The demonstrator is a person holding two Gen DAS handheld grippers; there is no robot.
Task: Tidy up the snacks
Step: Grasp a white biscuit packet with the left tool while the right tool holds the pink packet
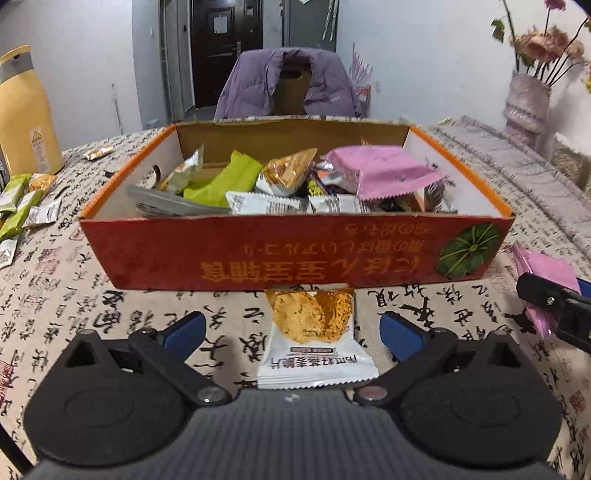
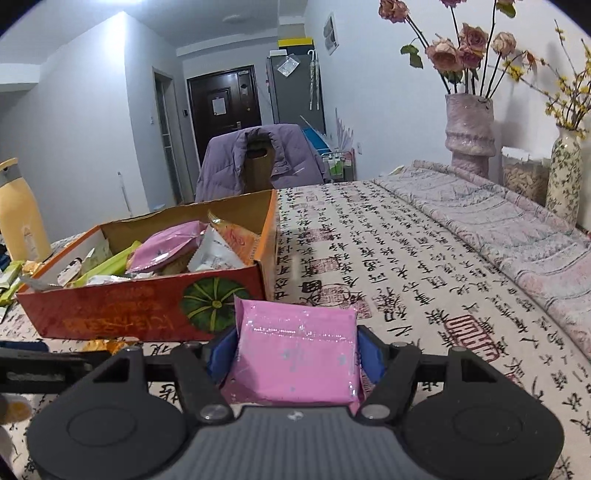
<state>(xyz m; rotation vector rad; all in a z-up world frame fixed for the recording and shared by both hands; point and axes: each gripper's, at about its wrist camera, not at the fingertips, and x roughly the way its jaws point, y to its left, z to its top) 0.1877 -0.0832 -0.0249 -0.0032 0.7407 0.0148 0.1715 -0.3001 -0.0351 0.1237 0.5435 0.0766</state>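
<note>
We see a dim indoor room in cool, even light. A bright ceiling patch (image 2: pixel 122 18) glares in the right wrist view. Shadows on the table (image 1: pixel 110 314) are soft. Fisheye curvature bends both views, with dark corners, and the left view's edges look slightly blurred.

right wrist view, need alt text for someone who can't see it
The right gripper is shut on a pink snack packet, held above a calligraphy-print tablecloth. To its left, an open red cardboard box holds mixed snack packets.
</note>
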